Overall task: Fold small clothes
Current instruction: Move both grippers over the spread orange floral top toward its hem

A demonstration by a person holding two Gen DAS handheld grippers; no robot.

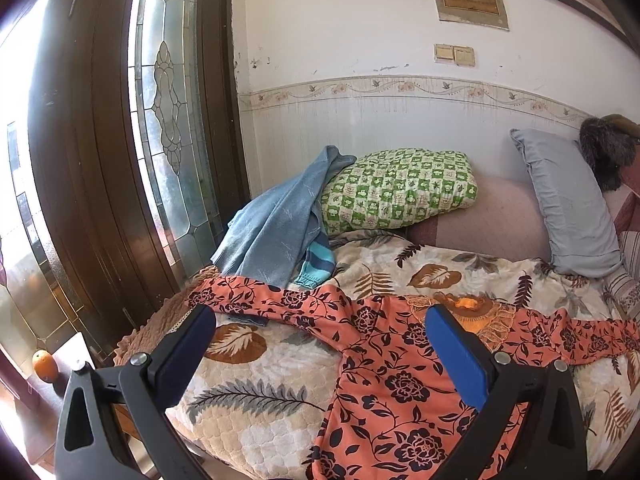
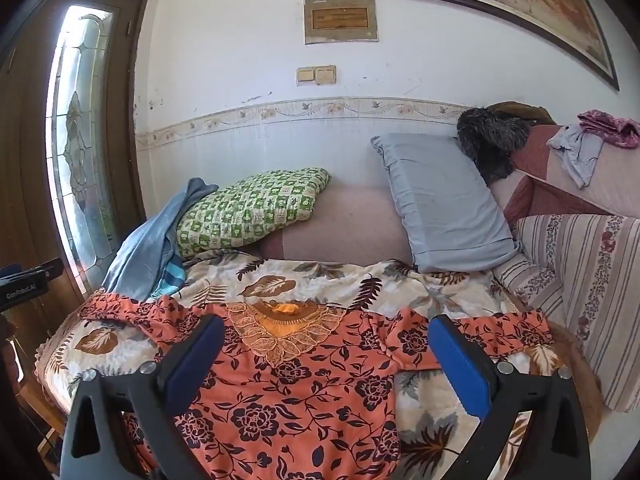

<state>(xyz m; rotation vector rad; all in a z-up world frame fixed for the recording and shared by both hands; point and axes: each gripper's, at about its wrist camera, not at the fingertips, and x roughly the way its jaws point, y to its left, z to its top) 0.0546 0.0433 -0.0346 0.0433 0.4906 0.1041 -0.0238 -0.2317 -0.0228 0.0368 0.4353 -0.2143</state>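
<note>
The orange floral top [image 2: 304, 384] lies spread face-up on the bed's leaf-print blanket [image 2: 320, 276], its embroidered neckline [image 2: 280, 328] toward 12 o'clock and its sleeves running out to 9 and 3 o'clock. It looks thin, light and limp (likely a slinky knit that slides on itself), so I judge it will sag and drag when lifted and needs a pinch at firm spots: a shoulder seam, a sleeve cuff or the hem corners. The left sleeve [image 1: 256, 296] is slightly rumpled near the blue cloth [image 1: 276, 232] at 10 o'clock. Both tongs stand at full spread and hold nothing: the left tongs [image 1: 320, 340] hover over the left shoulder, the right tongs [image 2: 326, 344] over the chest, with no pad seen pressing the fabric.
</note>
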